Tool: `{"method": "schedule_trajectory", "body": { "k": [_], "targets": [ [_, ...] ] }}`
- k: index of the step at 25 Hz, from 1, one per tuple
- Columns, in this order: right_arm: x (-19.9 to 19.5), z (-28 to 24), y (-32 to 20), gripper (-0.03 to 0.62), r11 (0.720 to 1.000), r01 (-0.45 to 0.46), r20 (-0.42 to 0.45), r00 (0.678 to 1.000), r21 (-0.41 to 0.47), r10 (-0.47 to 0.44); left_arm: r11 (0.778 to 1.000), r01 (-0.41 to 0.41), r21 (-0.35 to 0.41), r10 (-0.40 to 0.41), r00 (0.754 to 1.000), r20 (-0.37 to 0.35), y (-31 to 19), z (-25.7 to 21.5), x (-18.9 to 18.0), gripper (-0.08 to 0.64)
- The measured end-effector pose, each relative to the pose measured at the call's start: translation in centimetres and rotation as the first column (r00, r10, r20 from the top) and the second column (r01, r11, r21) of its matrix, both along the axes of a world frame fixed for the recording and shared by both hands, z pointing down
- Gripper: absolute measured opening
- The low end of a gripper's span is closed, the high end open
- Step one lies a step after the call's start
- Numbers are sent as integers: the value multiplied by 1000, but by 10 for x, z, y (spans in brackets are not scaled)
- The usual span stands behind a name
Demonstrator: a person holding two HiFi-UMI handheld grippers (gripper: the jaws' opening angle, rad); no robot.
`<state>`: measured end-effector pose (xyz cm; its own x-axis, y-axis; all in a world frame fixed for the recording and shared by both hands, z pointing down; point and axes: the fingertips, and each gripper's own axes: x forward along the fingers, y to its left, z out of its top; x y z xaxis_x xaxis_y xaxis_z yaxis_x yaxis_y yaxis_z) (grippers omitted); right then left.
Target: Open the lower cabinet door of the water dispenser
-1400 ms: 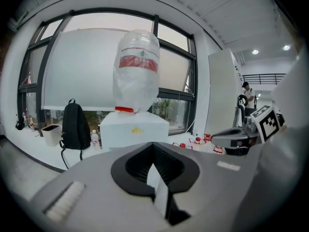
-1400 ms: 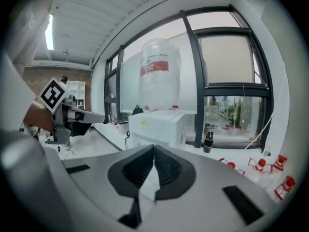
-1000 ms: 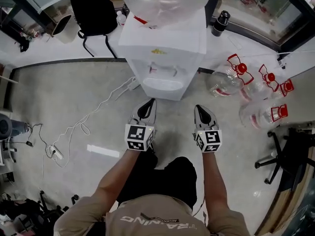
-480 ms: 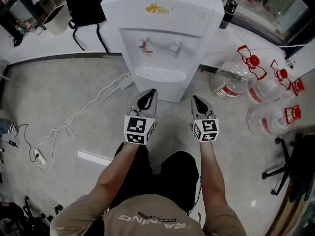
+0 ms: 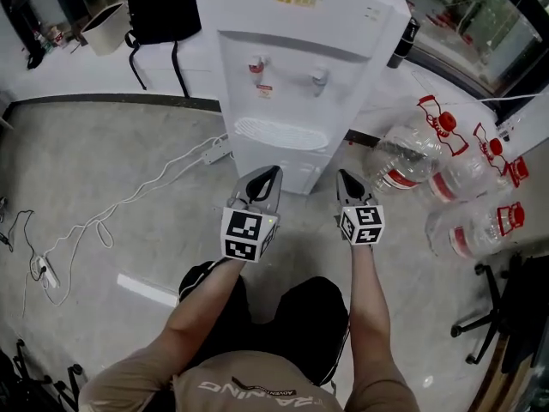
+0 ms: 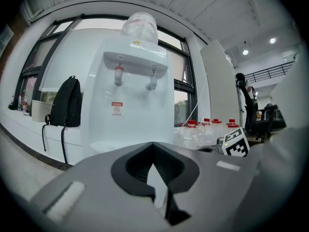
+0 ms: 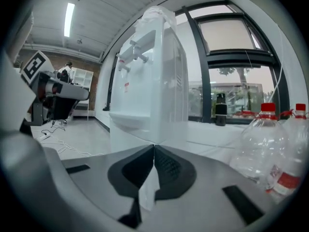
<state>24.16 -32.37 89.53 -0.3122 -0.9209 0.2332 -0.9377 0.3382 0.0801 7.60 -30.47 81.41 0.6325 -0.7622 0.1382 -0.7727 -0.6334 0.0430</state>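
Both arms are reaching straight forward, side by side. The left tongs [image 5: 273,172] and right tongs [image 5: 342,176] are pointing at the lower door [image 5: 300,163] of the water dispenser [image 5: 292,67], just in front. Both tongs are squeezing together, holding nothing.

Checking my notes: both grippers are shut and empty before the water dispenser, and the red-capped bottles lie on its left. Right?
No: the head view shows the red-capped bottles right of the water dispenser. The left gripper and right gripper are shut and empty.
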Motion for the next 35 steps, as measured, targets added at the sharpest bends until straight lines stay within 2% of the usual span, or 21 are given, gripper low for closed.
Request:
{"method": "schedule_trajectory", "body": {
  "k": [3,6,9,11,12,13,14,16,23,29,35],
  "targets": [
    [-5,5,-11,11,1000,14,-4,1000,10,-14,1000,8,-10,-8,999,-35,-6,1,-5,8],
    [-5,17,-21,11,1000,7,14,1000,-1,-6,1000,6,16,-6,1000,-17,-7,7,0,8],
    [-1,35,-26,12,1000,-9,8,1000,-20,9,1000,-16,-21,15,1000,-20,-5,18,7,8],
    [-1,44,-29,12,1000,-9,17,1000,-28,9,999,-27,-17,27,999,-18,-5,18,9,8],
    [-2,49,-31,53,999,0,25,1000,-35,1,999,-33,-16,32,999,-19,-6,17,9,8],
    [-5,53,-33,135,999,15,35,999,-42,-14,999,-37,-18,37,999,-18,-6,18,10,8],
    [-9,56,-34,180,998,35,44,998,-48,-32,999,-42,-22,42,999,-17,-7,18,9,8],
    [-17,63,-38,218,996,77,54,996,-54,-74,998,-51,-29,50,999,-14,-7,19,8,8],
    [-28,79,-54,246,989,129,48,991,-77,-126,997,-60,-49,59,998,-30,-4,18,-2,8],
    [-29,85,-67,250,989,129,44,991,-74,-126,996,-52,-66,51,998,-30,-7,21,-15,8],
    [-29,84,-70,262,985,160,47,986,-67,-157,997,-66,-43,65,998,-18,-5,15,-20,8]
  ]
}}
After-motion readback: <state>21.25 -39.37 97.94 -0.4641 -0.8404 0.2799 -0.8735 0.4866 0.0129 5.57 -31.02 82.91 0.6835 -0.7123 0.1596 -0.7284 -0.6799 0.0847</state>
